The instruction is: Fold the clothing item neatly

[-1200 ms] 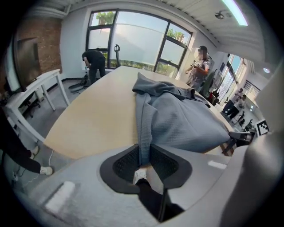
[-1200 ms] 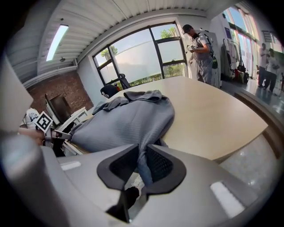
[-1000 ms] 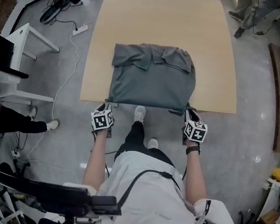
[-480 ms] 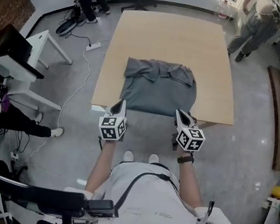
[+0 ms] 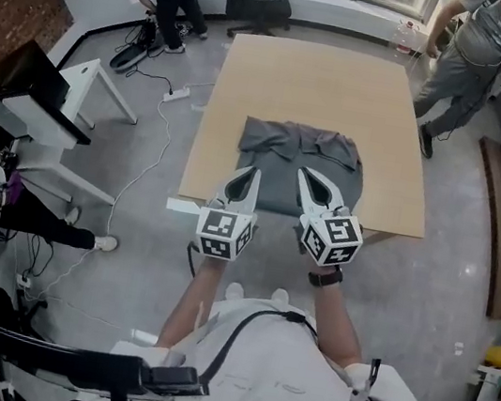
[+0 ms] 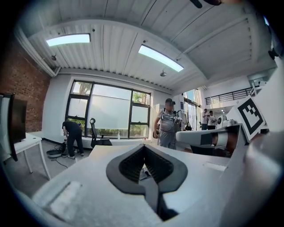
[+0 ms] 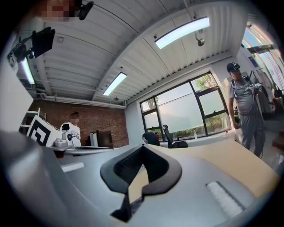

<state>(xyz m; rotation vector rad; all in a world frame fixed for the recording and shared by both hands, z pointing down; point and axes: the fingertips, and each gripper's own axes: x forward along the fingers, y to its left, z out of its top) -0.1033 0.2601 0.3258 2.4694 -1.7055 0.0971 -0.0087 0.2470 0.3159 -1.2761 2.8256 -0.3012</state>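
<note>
From the head only: wooden table (image 5: 318,82), with the folded grey shirt (image 5: 289,154) lying flat by its near edge. Near hem partly covered by the left gripper (image 5: 247,177) and right gripper (image 5: 309,181), raised side by side in front of it. Missing from both gripper views: the shirt; only ceiling (image 6: 133,26), windows (image 6: 111,111) and a standing person (image 6: 167,126) beyond. Plain there instead: both pairs of jaws clenched tip to tip, nothing between.
</note>
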